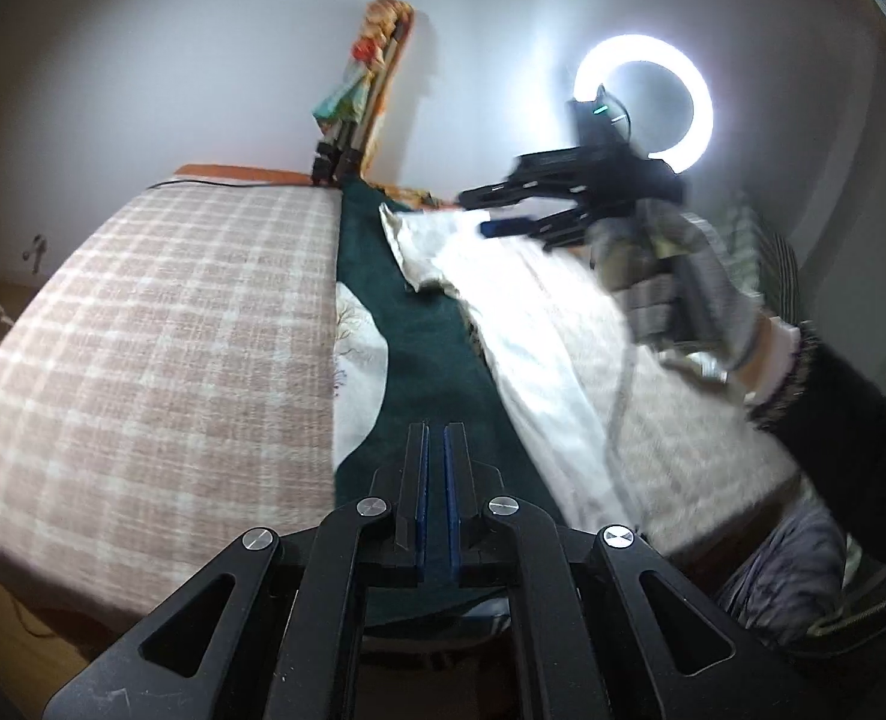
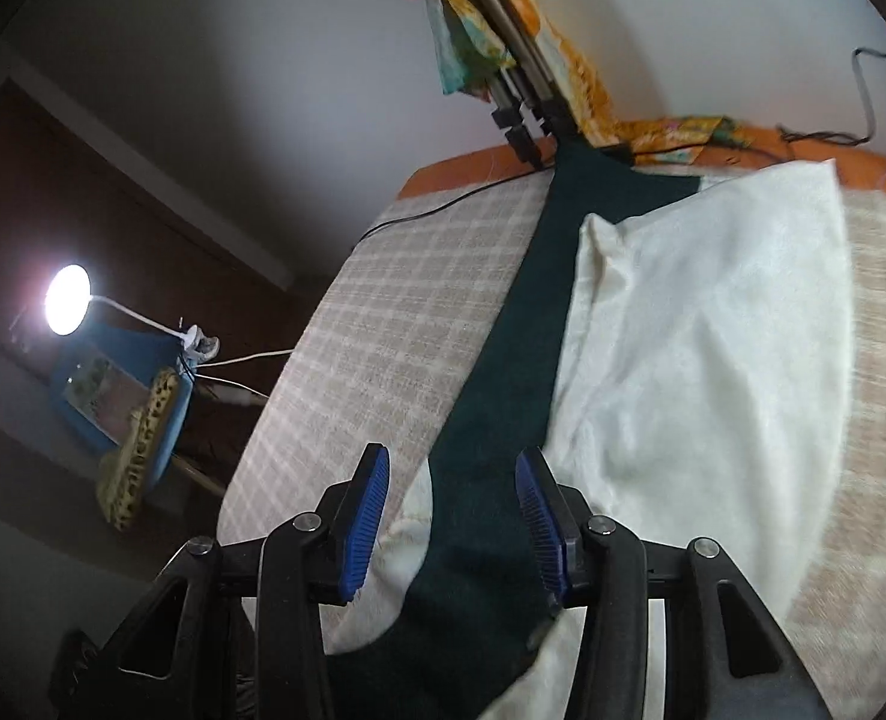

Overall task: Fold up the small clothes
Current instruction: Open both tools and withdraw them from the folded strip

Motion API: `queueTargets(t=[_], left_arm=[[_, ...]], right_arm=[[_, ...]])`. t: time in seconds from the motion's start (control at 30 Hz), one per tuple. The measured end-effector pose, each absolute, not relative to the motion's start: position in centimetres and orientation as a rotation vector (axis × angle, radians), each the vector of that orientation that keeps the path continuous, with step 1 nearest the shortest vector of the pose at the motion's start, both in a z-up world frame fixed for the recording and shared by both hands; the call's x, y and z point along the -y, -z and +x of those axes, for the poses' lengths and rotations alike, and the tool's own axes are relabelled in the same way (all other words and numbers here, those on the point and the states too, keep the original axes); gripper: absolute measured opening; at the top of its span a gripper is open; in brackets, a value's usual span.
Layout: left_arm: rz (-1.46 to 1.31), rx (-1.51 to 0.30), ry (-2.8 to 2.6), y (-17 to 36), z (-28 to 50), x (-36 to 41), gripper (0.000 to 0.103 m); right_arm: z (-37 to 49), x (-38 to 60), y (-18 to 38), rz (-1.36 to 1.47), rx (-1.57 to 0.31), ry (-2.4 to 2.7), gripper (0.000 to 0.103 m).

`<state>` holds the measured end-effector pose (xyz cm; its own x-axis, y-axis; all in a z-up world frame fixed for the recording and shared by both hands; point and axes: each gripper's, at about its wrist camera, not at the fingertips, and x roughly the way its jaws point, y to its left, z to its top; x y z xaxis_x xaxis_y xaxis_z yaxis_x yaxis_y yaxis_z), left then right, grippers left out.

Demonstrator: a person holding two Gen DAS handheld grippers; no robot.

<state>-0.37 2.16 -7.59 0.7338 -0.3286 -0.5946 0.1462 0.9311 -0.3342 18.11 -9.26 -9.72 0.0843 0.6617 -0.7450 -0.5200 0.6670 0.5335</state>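
A long dark green cloth (image 1: 419, 348) lies stretched along the checked bed cover (image 1: 161, 330), partly under a white garment (image 1: 539, 324). Beside the green cloth sits a white piece with a tree print (image 1: 356, 360). At the near end of the green cloth my left gripper (image 1: 437, 427) is shut, its blue pads almost touching, and I see nothing pinched between them. My right gripper (image 1: 476, 214), in a gloved hand (image 1: 671, 294), hovers open over the garment's far end. In the right wrist view the right gripper (image 2: 452, 459) stands open above the green cloth (image 2: 515, 360), with the white garment (image 2: 713, 330) to its right.
A lit ring light (image 1: 644, 96) stands at the back right. Tripod legs draped in colourful fabric (image 1: 353, 102) rise at the head of the bed. A desk lamp (image 2: 68, 300) and a blue stand (image 2: 125, 396) sit off the bed's left side. A black cable (image 2: 443, 204) crosses the cover.
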Motion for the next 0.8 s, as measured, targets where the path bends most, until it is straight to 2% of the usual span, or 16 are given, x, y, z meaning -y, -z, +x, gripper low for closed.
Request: queueTargets(t=[0.07, 0.13, 0.2, 0.33, 0.57, 0.7, 0.8], left_arm=[[-0.224, -0.722, 0.271, 7.6, 0.0, -2.4, 0.014], [-0.196, -0.758, 0.277, 7.9, 0.5, -2.9, 0.033], [-0.205, -0.802, 0.292, 8.6, 1.0, -3.5, 0.042], [-0.264, -0.913, 0.329, 10.7, 1.9, -4.2, 0.042], [-0.377, -1.024, 0.373, 13.4, 1.8, -3.9, 0.042], [-0.345, -1.030, 0.360, 13.8, 1.4, -3.4, 0.038], [-0.339, -1.050, 0.385, 14.7, 1.5, -3.0, 0.002]], right_arm=[[16.2, 11.0, 8.5, 0.097, -1.162, -0.845, 0.047], [14.3, 13.3, 7.7, 0.050, -1.133, -0.794, 0.047], [12.8, 15.4, 7.8, 0.020, -1.123, -0.748, 0.047], [8.8, 19.2, 8.9, -0.048, -1.153, -0.659, 0.045], [2.0, 23.3, 12.9, 0.022, -1.287, -0.657, 0.043], [-1.1, 23.4, 14.4, 0.012, -1.310, -0.667, 0.038], [-2.5, 22.6, 14.6, -0.040, -1.285, -0.672, 0.035]])
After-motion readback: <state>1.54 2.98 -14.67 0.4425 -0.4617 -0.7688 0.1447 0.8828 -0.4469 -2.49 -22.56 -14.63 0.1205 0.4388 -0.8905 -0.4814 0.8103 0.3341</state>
